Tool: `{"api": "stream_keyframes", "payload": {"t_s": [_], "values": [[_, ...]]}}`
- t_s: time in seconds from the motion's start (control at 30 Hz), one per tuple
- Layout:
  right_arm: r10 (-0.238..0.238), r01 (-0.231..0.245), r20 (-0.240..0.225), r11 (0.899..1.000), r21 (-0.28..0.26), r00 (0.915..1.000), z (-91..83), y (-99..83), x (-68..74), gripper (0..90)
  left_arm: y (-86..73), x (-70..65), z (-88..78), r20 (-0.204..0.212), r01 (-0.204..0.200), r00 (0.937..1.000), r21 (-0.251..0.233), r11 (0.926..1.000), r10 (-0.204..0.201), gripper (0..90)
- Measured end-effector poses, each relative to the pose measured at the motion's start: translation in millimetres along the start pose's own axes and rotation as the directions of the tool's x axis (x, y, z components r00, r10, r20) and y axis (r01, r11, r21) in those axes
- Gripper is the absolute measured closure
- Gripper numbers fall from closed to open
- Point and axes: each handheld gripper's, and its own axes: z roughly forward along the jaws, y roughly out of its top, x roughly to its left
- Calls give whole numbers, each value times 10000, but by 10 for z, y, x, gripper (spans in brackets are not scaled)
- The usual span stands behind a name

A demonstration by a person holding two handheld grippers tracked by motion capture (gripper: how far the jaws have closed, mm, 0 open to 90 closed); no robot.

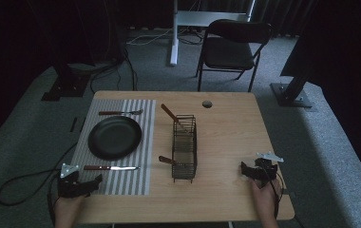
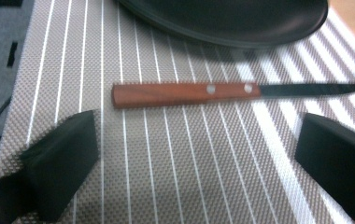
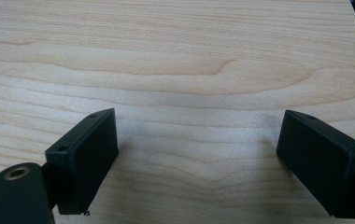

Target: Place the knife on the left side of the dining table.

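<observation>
Left claw (image 1: pixel 95 180) wide open, empty, at the near corner of the striped mat (image 1: pixel 136 185). Knife (image 2: pixel 231 91) lies flat on the mat just ahead of its jaws, blade pointing toward the rack (image 1: pixel 185 147). Plate (image 1: pixel 115 137) on the mat beyond the knife, fork (image 1: pixel 120 112) beyond the plate. Right claw (image 1: pixel 245 170) wide open, empty, over bare desk (image 1: pixel 226 142) right of the rack.
</observation>
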Motion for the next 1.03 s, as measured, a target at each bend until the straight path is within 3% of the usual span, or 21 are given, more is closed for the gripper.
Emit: {"api": "stream_keyframes", "payload": {"t_s": [0.13,0.23,0.37,0.47,0.63,0.67,0.8,0.93,1.03], "values": [[-3,3,1,10000,-6,10000,0,0,0,116,-65,17,12,-289,-89,9995,-207,9997,83,3],[1,-1,0,10000,-2,10000,0,0,0,116,-88,7,29,-889,-522,9947,-116,9986,509,3],[5,-5,0,10000,0,10000,0,0,0,116,-111,13,45,-1086,-510,9927,81,9987,516,2],[0,0,-1,10000,-2,10000,0,0,0,116,-136,6,31,-1623,-516,9854,25,9987,513,3],[-2,2,-1,10000,0,10000,0,0,0,116,-155,27,-22,-2043,-273,9787,-242,9993,218,2],[1,-1,-1,10000,0,10000,0,0,0,116,-171,35,-47,-2394,-295,9707,-329,9990,208,3],[4,-4,-2,10000,2,10000,0,0,0,116,-180,41,-55,-2413,-208,9704,-343,9992,119,3],[-3,3,-1,10000,-4,10000,0,0,0,116,-205,39,-50,-2776,-285,9604,-195,9994,219,2],[5,-5,-4,10000,3,10000,0,0,0,116,-211,53,-45,-2833,-178,9590,-204,9996,113,3]]}}
